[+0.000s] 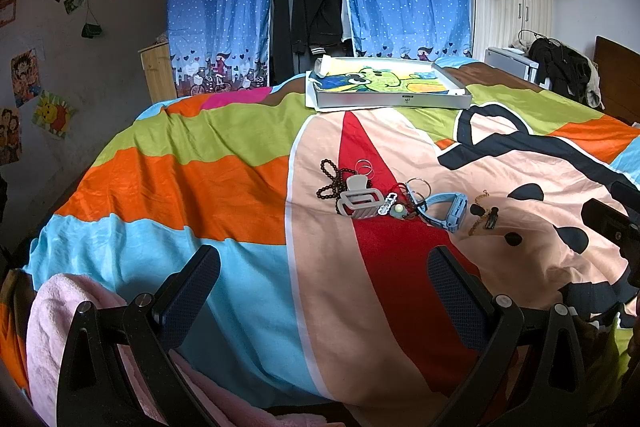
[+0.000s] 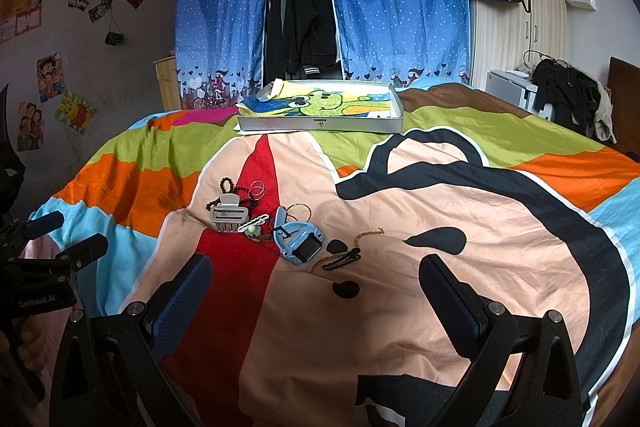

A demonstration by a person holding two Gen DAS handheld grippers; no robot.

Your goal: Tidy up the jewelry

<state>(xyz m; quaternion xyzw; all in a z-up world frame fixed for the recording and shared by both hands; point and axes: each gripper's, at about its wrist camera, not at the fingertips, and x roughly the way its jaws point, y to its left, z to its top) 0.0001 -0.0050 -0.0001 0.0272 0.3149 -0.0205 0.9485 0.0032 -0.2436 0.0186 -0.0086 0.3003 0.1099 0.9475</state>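
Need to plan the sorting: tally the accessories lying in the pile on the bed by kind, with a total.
Dark bead string: 1
Grey claw hair clip: 1
Thin metal rings: 2, as far as I can tell
Large ring: 1
White barrette: 1
Blue watch: 1
Gold chain: 1
Black hair clip: 1
Total: 9

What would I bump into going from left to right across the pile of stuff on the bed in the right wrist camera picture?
Grey hair claw → small white clip → blue watch → black hair clip. The dark beads, thin rings and gold chain overlap the others, so they are left out.
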